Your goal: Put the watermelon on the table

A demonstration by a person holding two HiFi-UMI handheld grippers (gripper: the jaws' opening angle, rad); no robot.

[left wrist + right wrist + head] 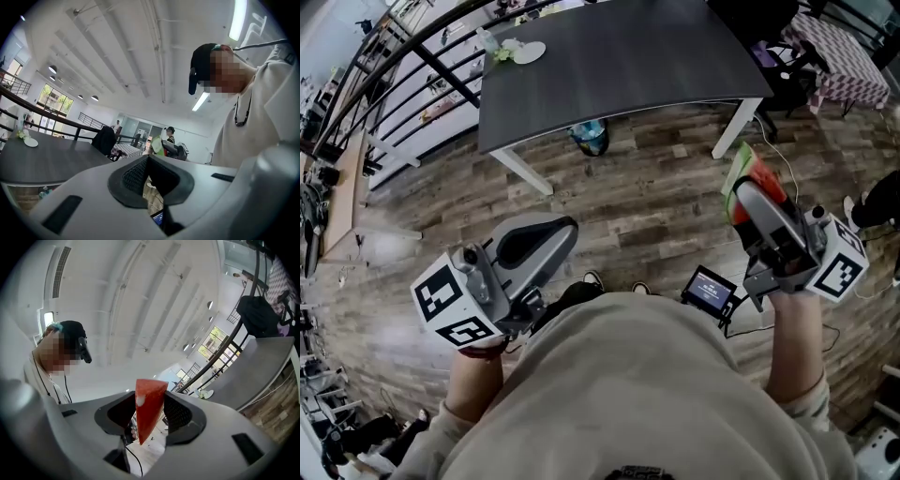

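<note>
1. My right gripper (748,194) pinches the watermelon slice (149,406) by its two flat faces, with the jaws spread wide to take it. The slice hangs in the air above the floor, well short of the table (619,66). The red flesh looks smooth and the wedge tapers, so I think a jolt could squirt it out of the pads.
2. Squeezing harder to prevent that could crush or split the flesh, so I would not tighten.
3. The table edge is my next worry. If I come in too low, the slice's green rind or the jaws could strike the edge and knock the slice loose.
4. My left gripper (546,239) has its jaws drawn together on nothing. It is idle beside me and could bump the table as I close in.
5. The plate (528,52) sits at the far corner, well away from any sensible drop spot, so I see little risk there.
</note>
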